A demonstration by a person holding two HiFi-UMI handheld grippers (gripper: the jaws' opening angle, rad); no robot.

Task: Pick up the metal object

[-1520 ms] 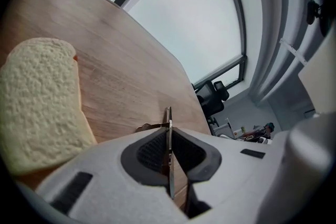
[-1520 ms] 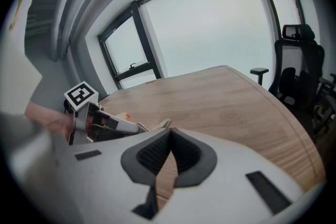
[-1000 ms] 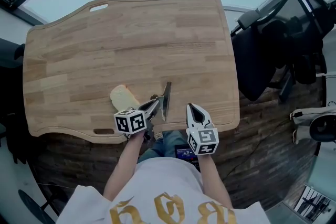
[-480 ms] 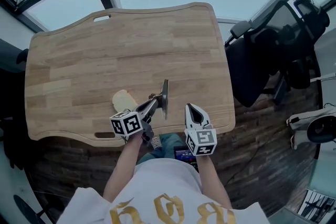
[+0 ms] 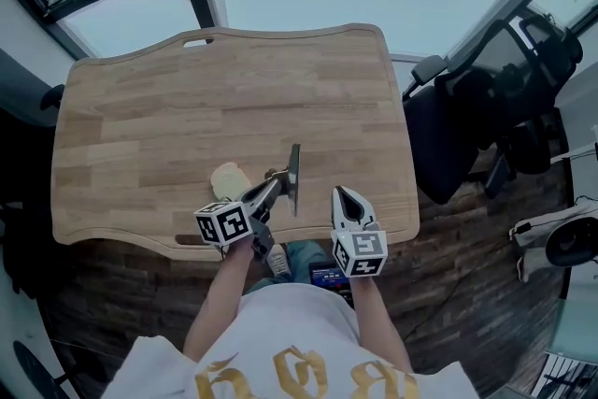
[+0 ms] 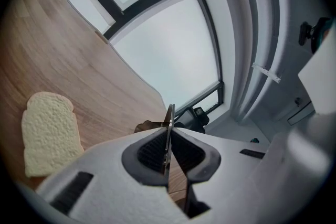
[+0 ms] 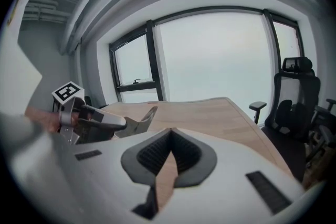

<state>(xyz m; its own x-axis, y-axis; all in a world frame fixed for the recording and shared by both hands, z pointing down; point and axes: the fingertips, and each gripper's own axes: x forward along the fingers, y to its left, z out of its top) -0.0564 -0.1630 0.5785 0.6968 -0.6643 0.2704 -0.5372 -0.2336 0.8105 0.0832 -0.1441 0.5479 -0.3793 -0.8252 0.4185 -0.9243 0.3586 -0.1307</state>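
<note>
Left tool (image 6: 168, 145) is pinched tight on the metal object (image 5: 294, 175), a thin flat blade, up off the table (image 5: 187, 89) near the bread slice (image 5: 229, 178). It's stiff and slick, probably lightish. I'd grip flat-on, near the handle I think. Right tool (image 7: 168, 153) is closed up and empty.

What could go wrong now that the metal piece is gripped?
The left gripper pinches the thin flat metal blade edge-on in its jaws, by a small part; it could pivot or slip out. If it drops, it may hit the pale bread slice lying close by on the wooden table.
</note>
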